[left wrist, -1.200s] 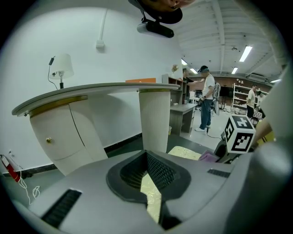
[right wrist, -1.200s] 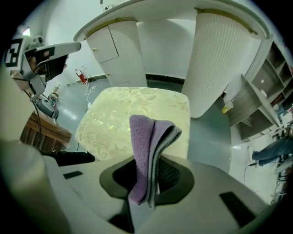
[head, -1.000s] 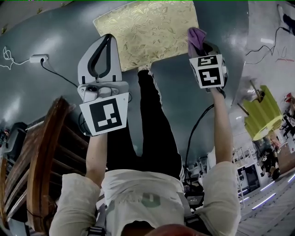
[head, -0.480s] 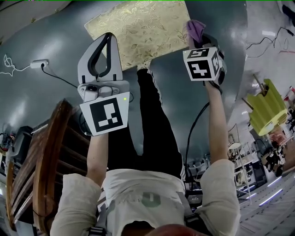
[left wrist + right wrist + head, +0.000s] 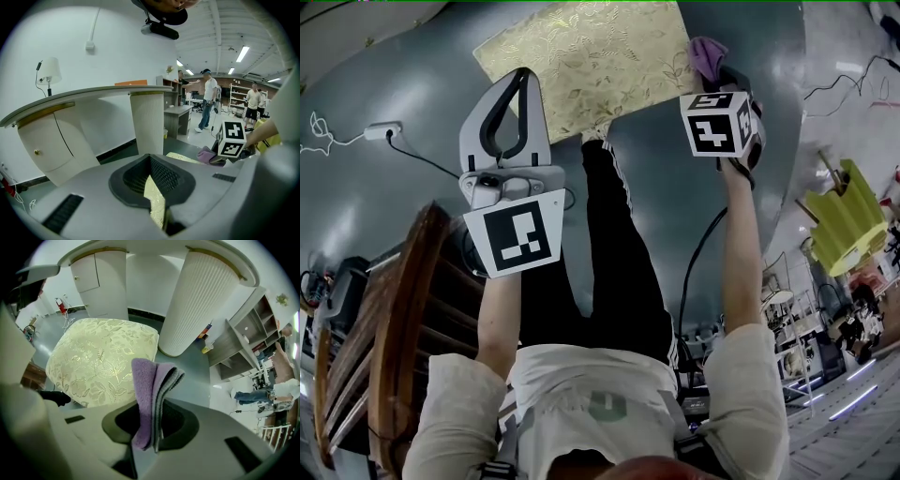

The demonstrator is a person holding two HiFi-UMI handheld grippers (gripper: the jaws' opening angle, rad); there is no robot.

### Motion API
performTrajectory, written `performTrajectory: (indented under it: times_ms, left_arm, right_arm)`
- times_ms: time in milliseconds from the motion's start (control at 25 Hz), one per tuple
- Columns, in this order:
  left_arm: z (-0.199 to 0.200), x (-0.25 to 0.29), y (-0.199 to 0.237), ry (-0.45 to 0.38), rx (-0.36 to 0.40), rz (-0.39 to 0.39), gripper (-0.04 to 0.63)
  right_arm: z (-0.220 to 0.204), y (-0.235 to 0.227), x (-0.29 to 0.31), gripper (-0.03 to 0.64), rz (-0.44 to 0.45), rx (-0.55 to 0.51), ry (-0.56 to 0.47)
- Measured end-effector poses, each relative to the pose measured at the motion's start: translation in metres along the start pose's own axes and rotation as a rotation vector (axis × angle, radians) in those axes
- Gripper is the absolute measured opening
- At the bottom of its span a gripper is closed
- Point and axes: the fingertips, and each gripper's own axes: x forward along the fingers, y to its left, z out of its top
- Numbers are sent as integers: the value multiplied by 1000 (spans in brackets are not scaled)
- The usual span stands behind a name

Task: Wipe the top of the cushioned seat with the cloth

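Right gripper (image 5: 717, 77) is clamped on the folded purple cloth (image 5: 149, 390); most of the fold stands free above the jaws and only its lower edge is pinched. The cloth sits just off the right edge of the cushioned seat (image 5: 586, 58), and we judge it is not yet on the top. Left gripper (image 5: 523, 79) has its jaws closed on nothing. It is raised over the near edge of the seat, and we see no contact with it. Risks as we read them: the grip is on a small part of the cloth, so dragging it across the raised gold pattern could pull the fold out of the jaws. The loose upper part could also flop over, leaving only a narrow strip to wipe with. If the approach comes in too low, the hard jaw tips rather than the cloth meet the fabric and may snag the embroidery. Starting from the right edge, the stroke may catch the side wall rather than the top. Nothing braces the seat, so on the smooth grey floor (image 5: 403, 75) a firm push might slide it toward the ribbed column (image 5: 206, 301). Containers: none in play. The cabinet (image 5: 96, 273) behind the seat has its doors shut, so its contents are unseen
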Motion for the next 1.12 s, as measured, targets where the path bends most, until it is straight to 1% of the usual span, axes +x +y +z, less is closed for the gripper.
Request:
performTrajectory:
  times_ms: [80,160,280,360,480,600,680,760,840,920,1000,1040,1120]
  left_arm:
    - [1,-2,2,-6,0,5,5]
    - [5,-8,4,-16,-11,11,5]
    - [14,-19,6,-30,-17,9,5]
    - [25,-25,11,-49,-8,16,5]
    - [54,-43,23,-107,-64,40,5]
    - [97,-68,35,-177,-94,57,5]
    - [131,-94,43,-214,-95,63,5]
    - [167,-125,49,-260,-78,59,5]
    - [202,-157,52,-303,-50,53,5]
    - [230,-188,52,-317,-15,46,5]
    - [250,-214,51,-313,13,37,5]
    - [261,-223,50,-325,20,33,5]
    - [284,-237,46,-383,21,22,5]
  right_arm:
    - [4,2,-6,89,3,9,-13]
    - [12,8,-20,89,21,40,-41]
    - [34,25,-55,89,87,125,-127]
    - [62,29,-85,89,107,169,-216]
    - [103,30,-147,89,110,269,-368]
    - [138,32,-227,89,95,373,-523]
    - [155,42,-285,89,93,413,-614]
    - [168,51,-345,89,89,422,-701]
    - [178,56,-404,89,64,404,-783]
    - [183,59,-458,89,30,377,-854]
    - [186,60,-500,89,3,360,-913]
    - [187,58,-515,89,-5,360,-938]
    - [187,58,-536,89,0,378,-977]
